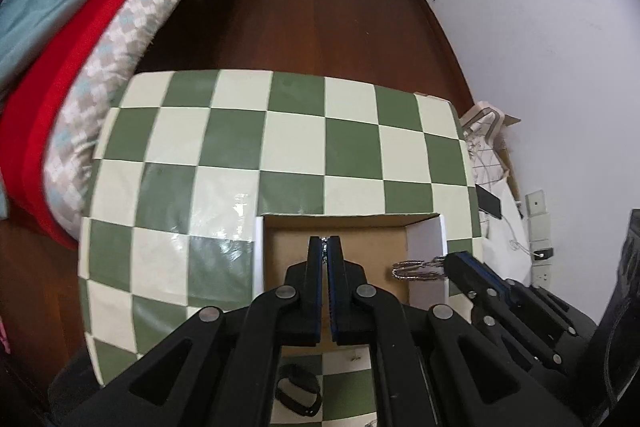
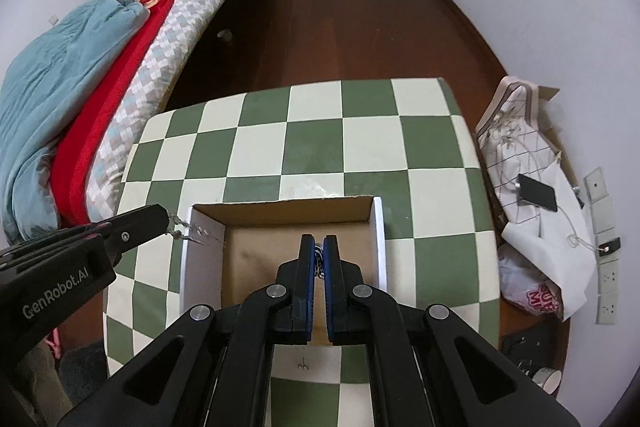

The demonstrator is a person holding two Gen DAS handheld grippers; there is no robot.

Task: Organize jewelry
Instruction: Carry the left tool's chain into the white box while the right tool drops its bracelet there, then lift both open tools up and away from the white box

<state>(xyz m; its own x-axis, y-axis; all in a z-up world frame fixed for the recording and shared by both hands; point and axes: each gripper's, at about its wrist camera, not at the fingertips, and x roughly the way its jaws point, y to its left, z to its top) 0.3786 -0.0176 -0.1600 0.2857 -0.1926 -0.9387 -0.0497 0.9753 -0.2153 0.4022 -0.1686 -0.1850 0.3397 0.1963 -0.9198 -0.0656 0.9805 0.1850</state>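
Note:
An open cardboard box (image 1: 426, 239) (image 2: 378, 227) sits on the green-and-cream checkered table (image 1: 280, 143) (image 2: 320, 147). My left gripper (image 1: 324, 241) (image 2: 166, 219) is shut on a thin silver chain (image 2: 182, 229) over the box's left wall. My right gripper (image 2: 319, 243) (image 1: 446, 263) is shut on a looped silver chain bracelet (image 1: 416, 269) above the box's right side. A black band (image 1: 298, 393) lies on the table in front of the box. A small earring-like piece (image 2: 304, 363) lies on the table just before the box.
A bed with red and teal blankets (image 2: 80, 99) stands left of the table. A tote bag (image 2: 516, 147), a phone (image 2: 536, 197) with cable and plastic bags lie on the floor at the right by the wall. Dark wood floor (image 2: 340, 27) lies beyond the table.

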